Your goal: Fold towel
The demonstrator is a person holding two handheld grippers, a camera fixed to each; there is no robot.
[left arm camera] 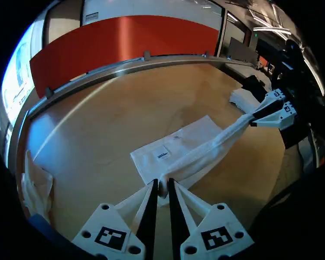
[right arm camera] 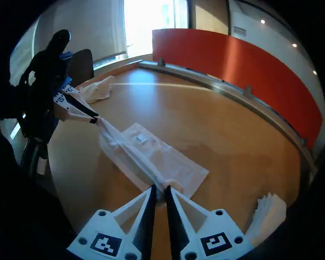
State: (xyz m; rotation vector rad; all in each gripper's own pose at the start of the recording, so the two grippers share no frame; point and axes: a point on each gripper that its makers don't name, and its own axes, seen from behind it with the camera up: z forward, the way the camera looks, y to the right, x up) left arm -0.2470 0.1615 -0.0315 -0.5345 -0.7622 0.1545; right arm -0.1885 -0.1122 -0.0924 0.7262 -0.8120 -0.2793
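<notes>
White towel (left arm camera: pixel 186 141) lies partly flat on the wooden table (left arm camera: pixel 110 117), near its middle. One long edge is lifted and pulled into a tight, bunched band between the two grippers.

In the left gripper view, the left gripper (left arm camera: pixel 162 185) has its fingers drawn narrow, pinching one end of that band just above the tabletop. The right gripper (left arm camera: pixel 254 118) appears farther off at the right, clamped on the other end.

A small label (left arm camera: pixel 162 154) sits on the flat part of the towel, and a red panel (left arm camera: pixel 119 43) stands behind the table's far rail.

The right gripper view shows its own fingers nearly closed on the cloth. It also shows a crumpled white cloth (right arm camera: pixel 271 212) near the table edge and another cloth (right arm camera: pixel 97 90) beside a dark chair (right arm camera: pixel 80 65).
</notes>
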